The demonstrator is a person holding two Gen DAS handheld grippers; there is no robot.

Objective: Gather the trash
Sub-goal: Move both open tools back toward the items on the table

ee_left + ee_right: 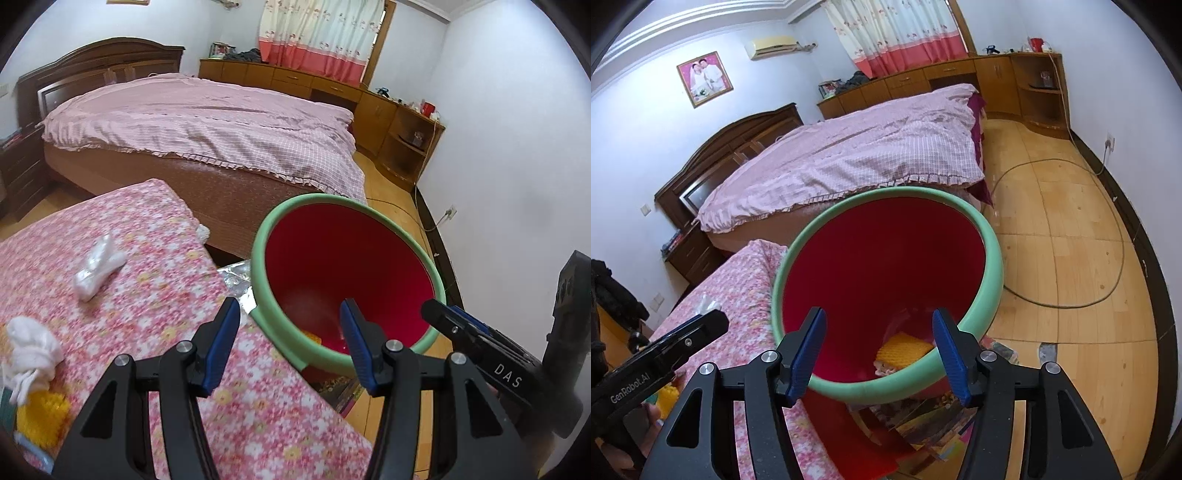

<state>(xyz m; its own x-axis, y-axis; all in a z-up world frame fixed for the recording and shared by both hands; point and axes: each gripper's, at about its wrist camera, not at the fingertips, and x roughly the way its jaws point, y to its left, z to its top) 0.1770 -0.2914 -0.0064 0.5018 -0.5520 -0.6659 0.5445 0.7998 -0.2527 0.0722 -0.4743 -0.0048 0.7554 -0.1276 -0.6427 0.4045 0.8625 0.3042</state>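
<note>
Two grippers are up in front of me, both with jaws apart and nothing between the blue pads. My left gripper (290,345) hangs over the edge of the desk (155,229) with its pink floral cloth, its right finger over the mouth of the red trash bin (347,258) with the green rim. My right gripper (879,350) points straight into that bin (882,258), which stands on the floor at the desk's 3 o'clock side. Inside, at the bottom, I see a yellow textured piece (905,347). On the desk, a white crumpled tissue (98,266) lies at 10 o'clock from my left gripper, another white wad (31,350) at 9 o'clock.
</note>
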